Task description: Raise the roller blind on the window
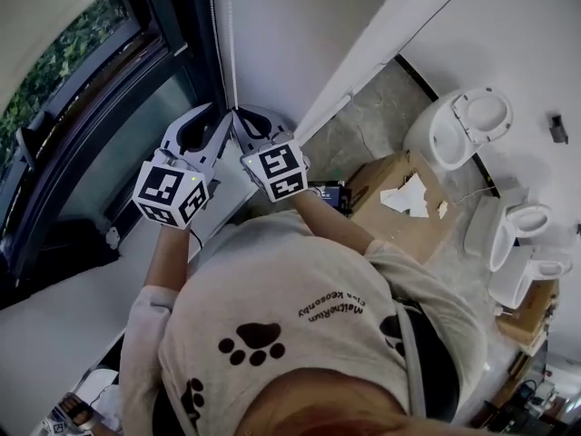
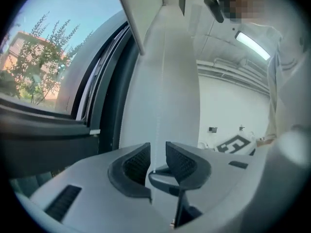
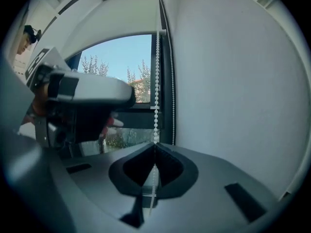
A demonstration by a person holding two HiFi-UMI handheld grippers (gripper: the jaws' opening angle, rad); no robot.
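Right gripper (image 3: 154, 152): jaws together, clamped on the bead chain (image 3: 156, 81) at frame centre.
Left gripper (image 2: 158, 152): jaws apart, chain loose between them; I'd close squarely, then pull in line with it.
Roller blind (image 3: 121, 18): upper frame, window (image 3: 121, 67) bare below.
Room: white wall (image 3: 228, 81); toilet (image 1: 472, 121) and cardboard box (image 1: 404, 203) on the floor.

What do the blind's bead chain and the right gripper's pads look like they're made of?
Bead chain: small white round beads with a slight sheen, probably plastic, possibly coated metal. Right gripper pads: dark, matte, finely ribbed, likely rubber or soft plastic.
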